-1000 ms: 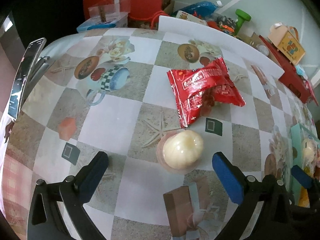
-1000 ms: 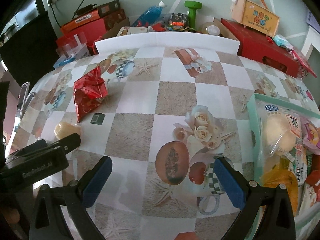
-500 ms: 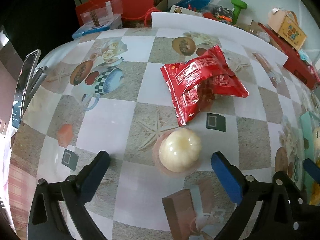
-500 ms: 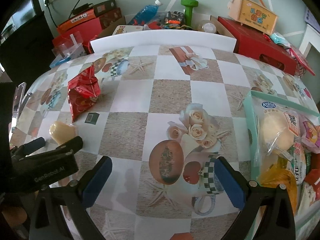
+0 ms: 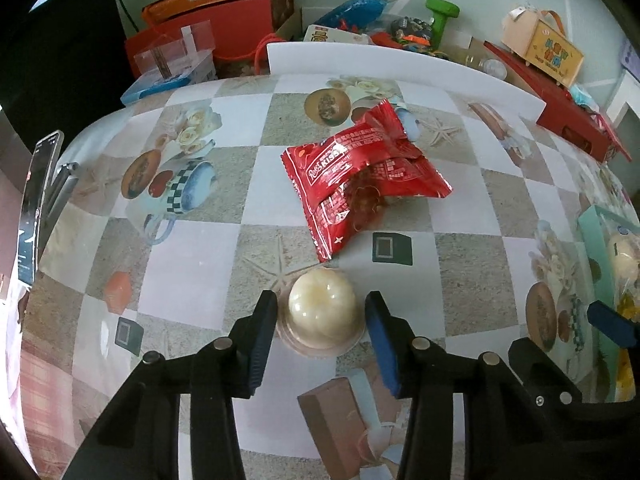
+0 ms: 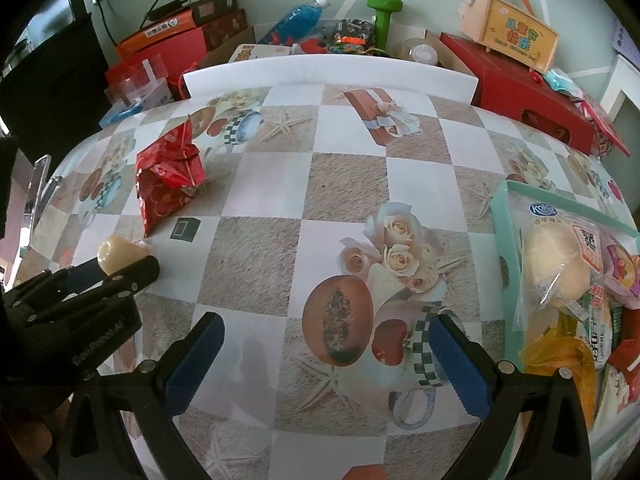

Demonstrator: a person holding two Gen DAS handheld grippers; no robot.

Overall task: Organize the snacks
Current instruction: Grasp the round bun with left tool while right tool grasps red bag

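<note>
A round cream-coloured snack in a clear cup sits on the patterned table. My left gripper has closed in around it, with its blue pads on both sides of the cup, touching or nearly so. The cup also shows in the right wrist view, beside the left gripper. A red snack bag lies just beyond it and also shows in the right wrist view. My right gripper is open and empty over the table. A teal tray at the right holds several packaged snacks.
A phone stands at the table's left edge. A white board lines the far edge. Behind it are red boxes, a blue bottle, a green dumbbell and other clutter.
My left gripper has moved forward to the round snack and its jaws have narrowed from wide open to flank the cup. The right gripper has barely shifted.
</note>
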